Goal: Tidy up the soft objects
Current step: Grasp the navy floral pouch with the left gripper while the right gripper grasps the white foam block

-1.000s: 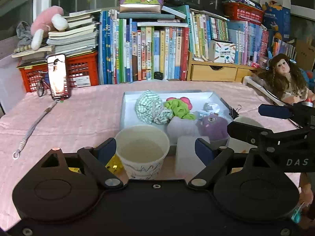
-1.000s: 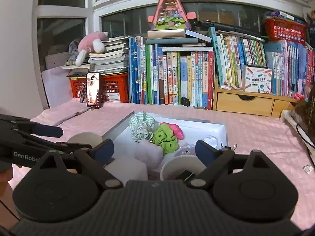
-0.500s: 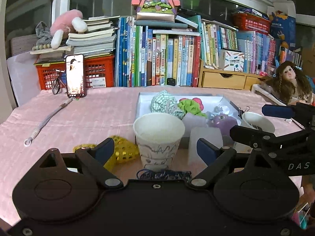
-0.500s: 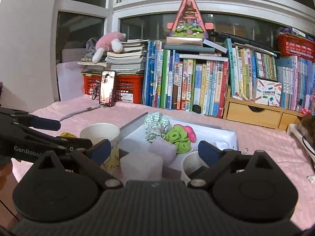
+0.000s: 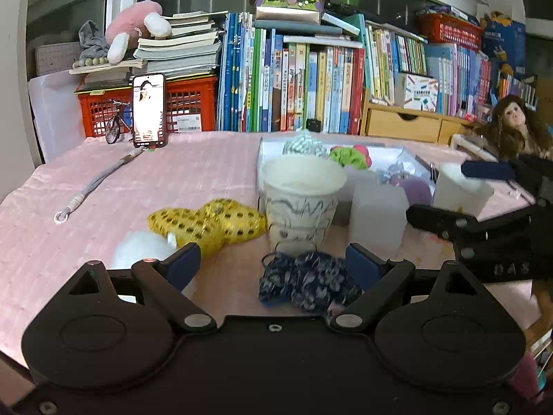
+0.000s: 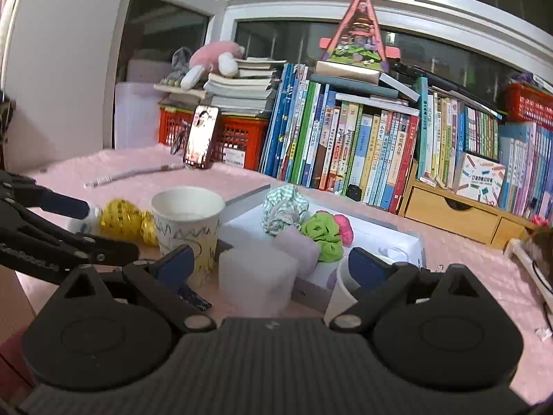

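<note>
My left gripper (image 5: 273,264) is open just above a dark blue patterned scrunchie (image 5: 307,280) on the pink cloth. A yellow sequined scrunchie (image 5: 211,221) and a white fluffy ball (image 5: 141,252) lie to its left. Behind stand a scribbled paper cup (image 5: 300,200) and a white foam block (image 5: 376,214). My right gripper (image 6: 269,266) is open and holds nothing, with the foam block (image 6: 257,276) just ahead of its fingers. The white tray (image 6: 397,238) holds a checked scrunchie (image 6: 283,209), a green one (image 6: 323,233) and a pink one (image 6: 344,228).
A second white cup (image 5: 459,190) stands right of the tray, near the right gripper (image 5: 437,192). A lilac sponge (image 6: 297,247) leans behind the foam. A phone (image 5: 148,110), a red crate (image 5: 193,103), a row of books (image 5: 311,86) and a doll (image 5: 515,128) line the back.
Both grippers have drawn back and sunk towards the table's near edge. The yellow scrunchie, white ball and dark blue scrunchie have come into the left view. The right gripper has rolled.
</note>
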`<state>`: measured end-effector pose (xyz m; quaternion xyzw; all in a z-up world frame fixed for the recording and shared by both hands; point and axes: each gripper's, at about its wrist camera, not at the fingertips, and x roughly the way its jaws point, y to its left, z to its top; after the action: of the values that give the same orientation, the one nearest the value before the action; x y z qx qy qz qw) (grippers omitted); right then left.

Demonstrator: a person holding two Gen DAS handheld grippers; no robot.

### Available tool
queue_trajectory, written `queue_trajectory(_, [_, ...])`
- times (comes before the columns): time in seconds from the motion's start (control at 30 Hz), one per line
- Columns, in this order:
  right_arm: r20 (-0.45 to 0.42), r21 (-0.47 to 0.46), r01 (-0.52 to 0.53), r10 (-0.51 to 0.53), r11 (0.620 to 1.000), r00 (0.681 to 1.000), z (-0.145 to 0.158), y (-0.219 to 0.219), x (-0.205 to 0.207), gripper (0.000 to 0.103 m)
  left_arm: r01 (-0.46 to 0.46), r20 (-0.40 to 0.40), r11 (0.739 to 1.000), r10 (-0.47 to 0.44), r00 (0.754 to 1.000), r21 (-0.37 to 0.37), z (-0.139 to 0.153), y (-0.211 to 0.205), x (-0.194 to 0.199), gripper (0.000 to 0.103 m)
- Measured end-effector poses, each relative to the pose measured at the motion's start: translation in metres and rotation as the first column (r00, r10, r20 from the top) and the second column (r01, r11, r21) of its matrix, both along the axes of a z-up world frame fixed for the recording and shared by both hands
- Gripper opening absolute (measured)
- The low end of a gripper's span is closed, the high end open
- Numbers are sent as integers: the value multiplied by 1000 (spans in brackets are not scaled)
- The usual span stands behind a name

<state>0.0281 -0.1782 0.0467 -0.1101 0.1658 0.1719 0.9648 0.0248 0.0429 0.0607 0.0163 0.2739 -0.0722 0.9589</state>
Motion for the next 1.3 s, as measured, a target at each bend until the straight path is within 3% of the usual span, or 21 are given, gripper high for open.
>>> queue_trajectory(0.13, [0,-63,-10,10,998,1000,-4,6,4,99,14,-7,1000,-14,1000,20,-12,0,-11,89])
queue_trajectory(0.3, [-19,-71,-22,21,997,1000,-6,10,10,98,41,-20,999,-41,999,26,-27,-9,-17,89])
queue_trajectory(0.57, [-13,-109,-27,26,994,1000,-7,16,17,97,58,2,992,-59,998,111,-48,-29,-20,89])
queue_trajectory(0.93, [-32,-156,-71,67,985,997,-11,30,23,95,46,13,995,-47,999,85,-53,-37,-10,89])
queue_trajectory(1.3, [-116,-165,-59,40,985,992,-23,44,53,93,43,10,996,-44,999,74,-57,-40,2,90])
